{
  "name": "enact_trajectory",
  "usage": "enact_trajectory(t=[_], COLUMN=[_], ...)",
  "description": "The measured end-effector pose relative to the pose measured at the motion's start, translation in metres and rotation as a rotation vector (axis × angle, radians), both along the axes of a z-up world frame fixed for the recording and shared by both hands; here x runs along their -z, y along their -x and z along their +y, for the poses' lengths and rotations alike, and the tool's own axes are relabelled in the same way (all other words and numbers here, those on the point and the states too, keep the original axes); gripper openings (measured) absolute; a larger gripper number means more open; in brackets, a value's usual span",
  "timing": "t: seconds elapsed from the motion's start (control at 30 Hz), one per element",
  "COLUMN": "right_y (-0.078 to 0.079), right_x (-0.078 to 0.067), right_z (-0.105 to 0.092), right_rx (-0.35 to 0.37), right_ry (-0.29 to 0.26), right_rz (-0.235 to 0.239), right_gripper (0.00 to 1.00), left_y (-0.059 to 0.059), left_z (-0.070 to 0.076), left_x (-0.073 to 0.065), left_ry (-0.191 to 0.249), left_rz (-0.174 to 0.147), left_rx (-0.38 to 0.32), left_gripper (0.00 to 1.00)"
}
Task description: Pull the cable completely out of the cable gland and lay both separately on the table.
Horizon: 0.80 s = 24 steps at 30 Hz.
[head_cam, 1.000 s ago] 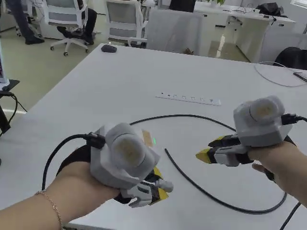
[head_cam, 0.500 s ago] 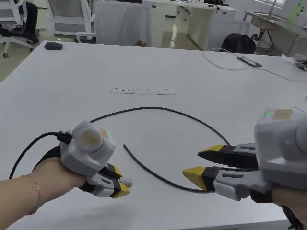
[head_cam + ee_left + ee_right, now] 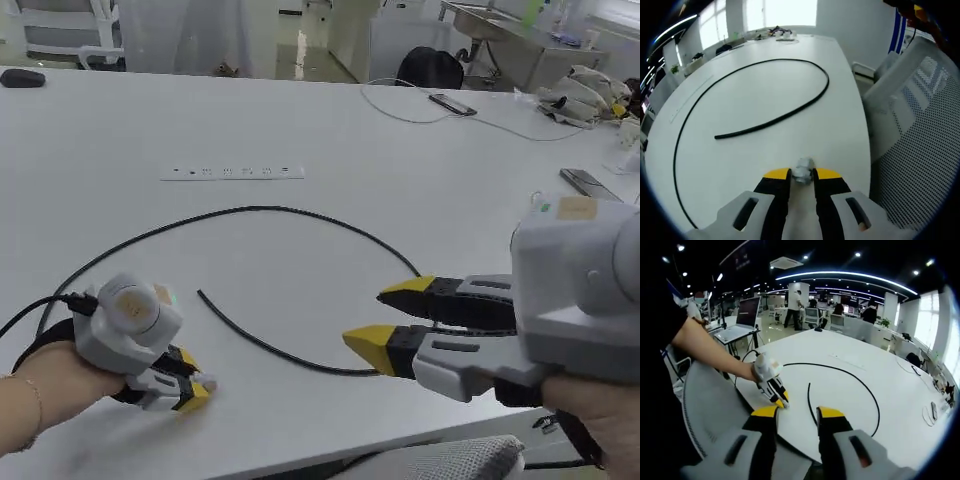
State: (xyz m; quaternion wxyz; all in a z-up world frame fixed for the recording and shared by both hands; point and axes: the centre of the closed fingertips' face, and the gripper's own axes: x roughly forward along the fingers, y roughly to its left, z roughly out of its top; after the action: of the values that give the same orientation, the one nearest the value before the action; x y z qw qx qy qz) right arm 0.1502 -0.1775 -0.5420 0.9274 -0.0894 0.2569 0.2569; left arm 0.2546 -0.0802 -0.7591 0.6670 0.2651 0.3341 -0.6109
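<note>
While one black cable (image 3: 262, 208) lies curled on the bench (image 3: 400, 150), the left tongs (image 3: 802, 174), low near its front edge, clench the one white cable gland (image 3: 802, 167); the right tongs (image 3: 372, 315) hover level, jaws parted.

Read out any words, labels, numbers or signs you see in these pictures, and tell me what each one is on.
No text can be read.
White strip on the table: a row of small dark marks, too small to read.
Cable gland in the left gripper: no marking can be made out.
</note>
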Motion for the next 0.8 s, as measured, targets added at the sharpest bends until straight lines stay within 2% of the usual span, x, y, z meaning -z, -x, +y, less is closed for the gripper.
enact_trajectory(t=[0.17, 0.27, 0.33, 0.37, 0.5, 0.57, 0.6, 0.7, 0.8], right_y=[-0.003, -0.003, -0.002, 0.000, 0.004, 0.007, 0.008, 0.011, 0.014], right_x=[0.001, 0.010, 0.020, 0.026, 0.046, 0.059, 0.063, 0.075, 0.085], right_z=[-0.002, -0.003, -0.003, -0.002, 0.003, 0.006, 0.007, 0.010, 0.012], right_rx=[-0.002, -0.009, -0.019, -0.024, -0.027, -0.049, -0.057, -0.072, -0.088], right_ry=[0.004, 0.008, 0.016, 0.016, -0.028, -0.012, -0.009, -0.016, -0.008], right_rz=[0.000, 0.030, 0.061, 0.081, 0.152, 0.188, 0.204, 0.253, 0.292], right_gripper=[0.32, 0.33, 0.33, 0.33, 0.34, 0.34, 0.35, 0.37, 0.38], left_y=[0.001, 0.002, 0.003, 0.003, 0.009, 0.017, 0.022, 0.035, 0.050], left_z=[0.003, 0.008, 0.014, 0.018, 0.031, 0.044, 0.049, 0.066, 0.085], left_x=[-0.001, -0.010, -0.022, -0.032, -0.060, -0.081, -0.087, -0.110, -0.130], left_ry=[-0.014, -0.008, -0.005, 0.004, 0.027, 0.034, 0.033, 0.041, 0.071], left_rz=[0.008, 0.009, 0.009, 0.009, 0.023, 0.027, 0.035, 0.023, 0.058], left_rx=[-0.010, -0.016, -0.022, -0.031, -0.064, -0.077, -0.079, -0.096, -0.158], left_gripper=[0.34, 0.36, 0.38, 0.38, 0.42, 0.43, 0.42, 0.43, 0.44])
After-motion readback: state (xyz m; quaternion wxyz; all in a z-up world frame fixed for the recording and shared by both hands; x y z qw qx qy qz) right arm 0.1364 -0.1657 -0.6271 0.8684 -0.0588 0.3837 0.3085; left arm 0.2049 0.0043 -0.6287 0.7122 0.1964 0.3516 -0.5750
